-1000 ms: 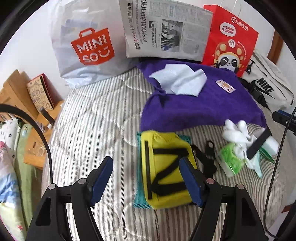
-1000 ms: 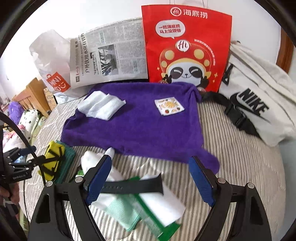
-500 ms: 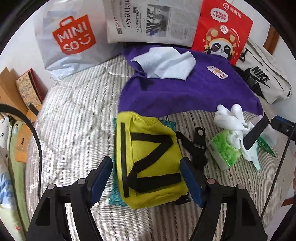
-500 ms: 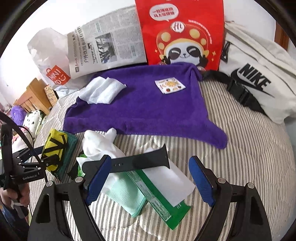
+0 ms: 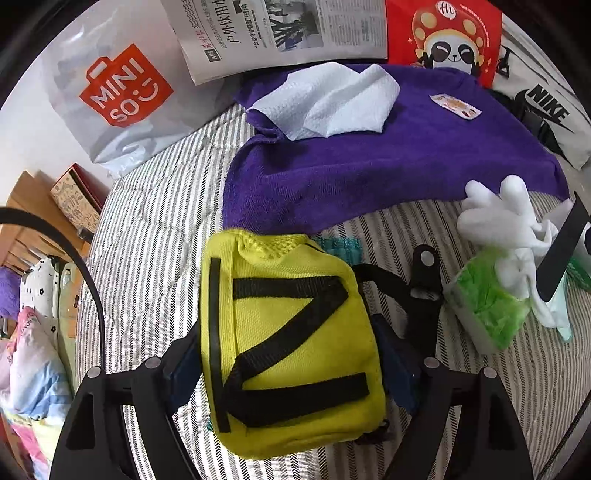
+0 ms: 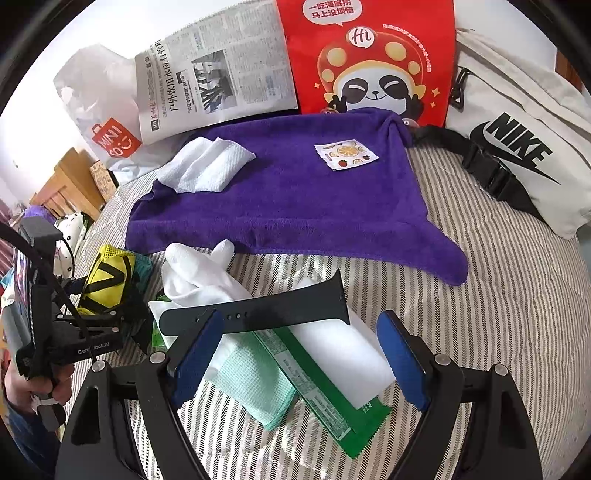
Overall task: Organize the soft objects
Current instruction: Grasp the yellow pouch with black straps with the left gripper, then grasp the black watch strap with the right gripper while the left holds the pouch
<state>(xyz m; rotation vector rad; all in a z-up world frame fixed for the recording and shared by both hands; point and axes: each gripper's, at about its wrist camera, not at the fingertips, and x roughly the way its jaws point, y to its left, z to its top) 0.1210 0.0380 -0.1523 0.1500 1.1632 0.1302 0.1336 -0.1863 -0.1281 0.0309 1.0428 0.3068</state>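
Seemingly only starting, the left hand-held gripper [image 5: 291, 363] is straddling the yellow pouch [image 5: 290, 332] low in the frame, grip unconfirmed, while the right hand-held gripper [image 6: 301, 350] is hanging wide open and empty over the watch strap [image 6: 258, 312], white gloves [image 6: 199, 273] and purple towel [image 6: 291, 206] lying unsorted on the bed [image 6: 498, 314].

1. A bed with a grey-and-white striped quilted cover [image 5: 155, 236] fills the space ahead of the tongs.
2. A plain white wall [image 6: 122, 26] rises behind its far edge, daylit.
3. Far left of the tongs stands wooden furniture [image 6: 74, 177], with patterned bedding [image 5: 33, 354] piled low beside the bed.
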